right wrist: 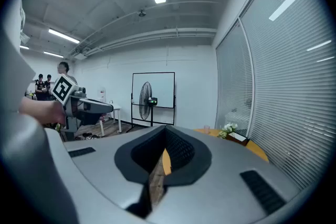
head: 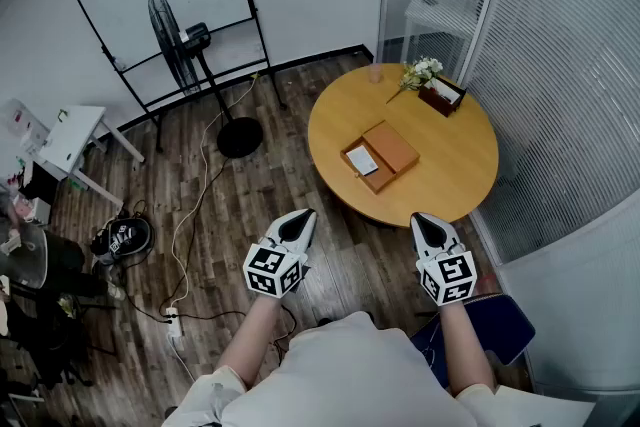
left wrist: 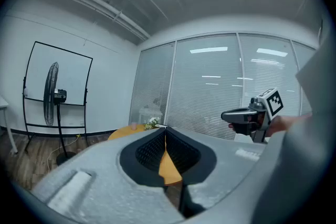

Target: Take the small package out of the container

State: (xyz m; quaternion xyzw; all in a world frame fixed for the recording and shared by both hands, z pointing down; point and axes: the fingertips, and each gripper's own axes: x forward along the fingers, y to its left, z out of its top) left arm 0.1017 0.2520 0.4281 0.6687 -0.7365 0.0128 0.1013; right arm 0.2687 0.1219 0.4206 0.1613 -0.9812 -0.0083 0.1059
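Container (head: 392, 147) open on table (head: 452, 155), package (head: 362, 161) inside

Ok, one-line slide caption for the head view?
Left tongs and right tongs, both shut, hover short of the round table where the small package lies in the open container.

The left claw (head: 300, 216) and right claw (head: 424, 219) are pale grey shells with black ribbed pads (left wrist: 149, 152); behind each sits a black-and-white marker cube (head: 272, 270). The person wears a light short-sleeved shirt (head: 350, 375).
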